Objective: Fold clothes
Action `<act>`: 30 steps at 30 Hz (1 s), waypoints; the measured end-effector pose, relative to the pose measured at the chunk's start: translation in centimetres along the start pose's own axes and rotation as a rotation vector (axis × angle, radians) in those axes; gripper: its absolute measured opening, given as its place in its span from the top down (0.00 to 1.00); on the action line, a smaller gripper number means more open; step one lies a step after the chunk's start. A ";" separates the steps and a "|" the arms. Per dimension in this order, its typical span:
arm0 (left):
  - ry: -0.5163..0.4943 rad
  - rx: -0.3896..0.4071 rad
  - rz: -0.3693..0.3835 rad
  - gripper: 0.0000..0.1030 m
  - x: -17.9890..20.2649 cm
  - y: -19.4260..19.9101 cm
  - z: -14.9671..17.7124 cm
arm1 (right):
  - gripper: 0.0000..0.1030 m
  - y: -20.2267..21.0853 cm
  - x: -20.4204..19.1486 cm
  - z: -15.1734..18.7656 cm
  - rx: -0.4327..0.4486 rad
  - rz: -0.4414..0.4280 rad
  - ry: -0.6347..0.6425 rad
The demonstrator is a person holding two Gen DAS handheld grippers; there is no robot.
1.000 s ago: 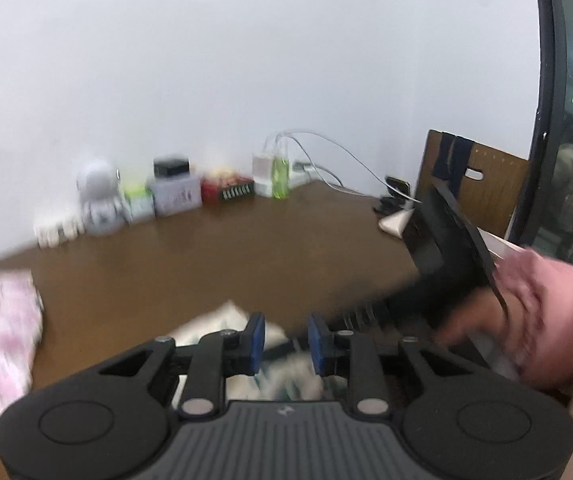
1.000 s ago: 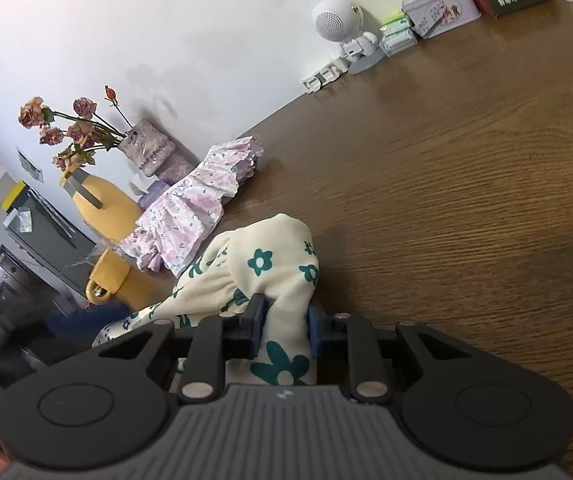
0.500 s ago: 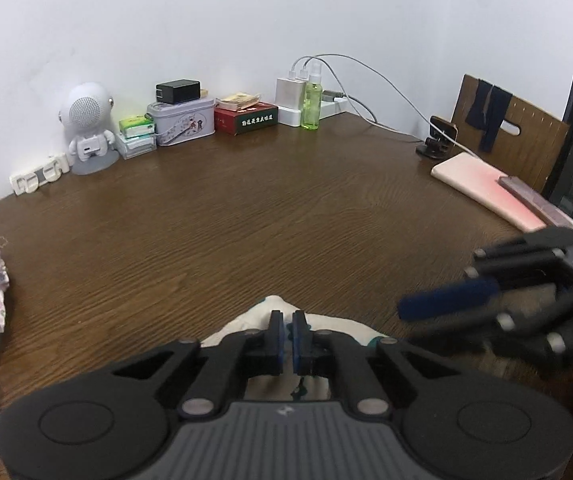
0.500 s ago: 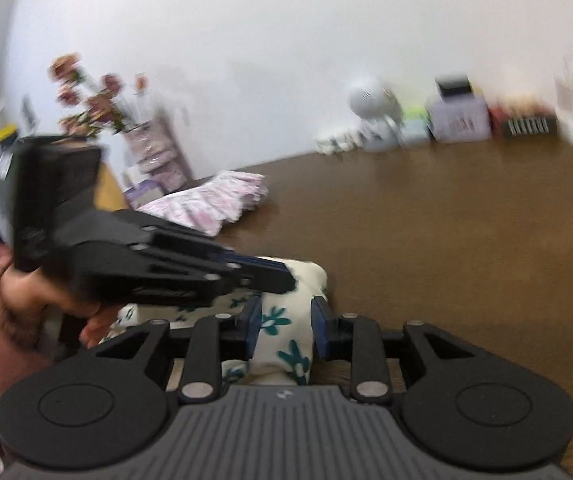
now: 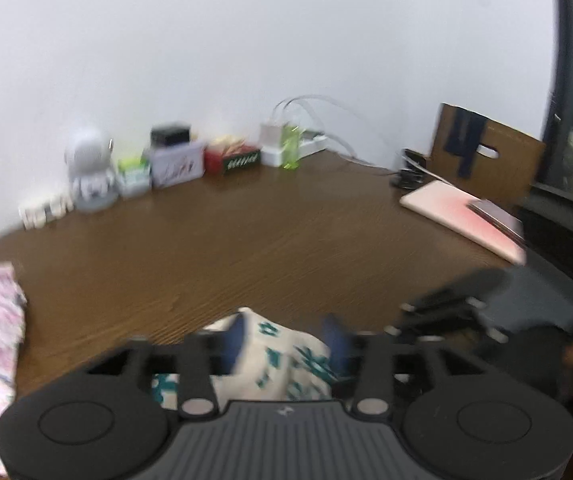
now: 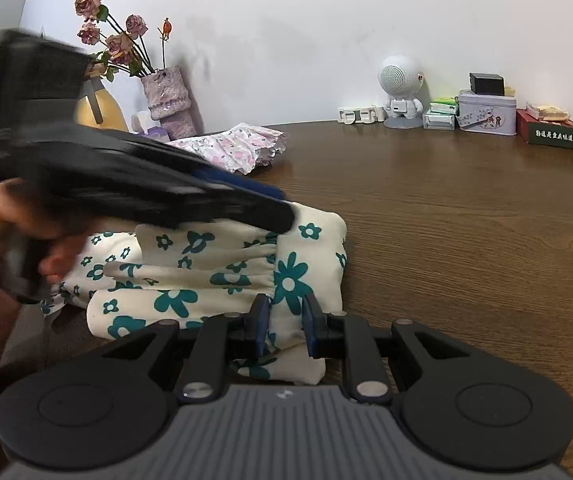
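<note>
Right wrist view: right tool point(image 6: 284, 322) pinches soft, gathered floral cloth point(image 6: 222, 264); left tool point(image 5: 284, 338) has just been opening.

The table point(image 6: 466, 216) is dark brown wood with a visible grain and a slight sheen. The cream garment point(image 6: 222, 264) with teal flowers is soft matt cloth, gathered into small puckers along one seam. Both tongs are matt black plastic with ribbed grey housings and small shiny metal pins. The vase point(image 6: 166, 100) looks rough and knobbly.
</note>
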State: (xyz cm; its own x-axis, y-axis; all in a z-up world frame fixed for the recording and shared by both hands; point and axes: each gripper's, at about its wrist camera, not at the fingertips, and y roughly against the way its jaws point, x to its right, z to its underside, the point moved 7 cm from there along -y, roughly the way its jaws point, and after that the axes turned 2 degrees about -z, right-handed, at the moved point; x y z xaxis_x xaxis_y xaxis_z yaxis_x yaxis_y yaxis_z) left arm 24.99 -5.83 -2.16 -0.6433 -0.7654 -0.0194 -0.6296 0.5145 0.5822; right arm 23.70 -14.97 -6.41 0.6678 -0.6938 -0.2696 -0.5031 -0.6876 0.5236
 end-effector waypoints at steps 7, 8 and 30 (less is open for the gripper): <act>-0.163 -0.135 -0.105 0.48 2.9 1.1 4.6 | 0.82 0.0 0.0 -0.1 -0.004 0.003 -0.016; -0.164 -0.148 -0.123 0.48 2.7 0.8 5.0 | 0.82 0.0 -0.1 -0.1 -0.003 0.003 -0.017; -0.041 -0.137 -0.036 0.52 0.7 0.5 7.9 | 0.60 -4.3 6.7 -1.8 -0.127 -0.393 -0.384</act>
State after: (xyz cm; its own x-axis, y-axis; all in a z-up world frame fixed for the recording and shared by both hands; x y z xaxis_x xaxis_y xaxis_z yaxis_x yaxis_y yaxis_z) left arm 20.77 -3.08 -8.33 -0.6402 -0.7646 -0.0743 -0.5892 0.4267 0.6861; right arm 31.29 -16.26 -9.06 0.5319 -0.4356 -0.7262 -0.1713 -0.8952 0.4115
